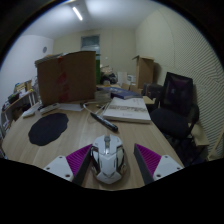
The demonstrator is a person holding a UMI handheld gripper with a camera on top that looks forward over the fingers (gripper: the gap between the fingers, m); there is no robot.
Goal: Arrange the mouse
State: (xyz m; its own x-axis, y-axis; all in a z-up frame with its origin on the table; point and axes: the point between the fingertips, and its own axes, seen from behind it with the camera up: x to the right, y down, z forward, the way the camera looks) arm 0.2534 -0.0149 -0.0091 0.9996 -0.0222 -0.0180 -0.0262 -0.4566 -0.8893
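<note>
Currently the wooden table carries a cardboard box at the back, a black round mouse pad off to one side and an open book ahead. Nearest me, the grey mouse sits between the spread fingers of the gripper, with what looks like a gap at each pad, so I judge it not yet clamped. Risk: closing off-centre could squirt the smooth shell sideways, or a weak pinch could drop it before reaching the pad.
</note>
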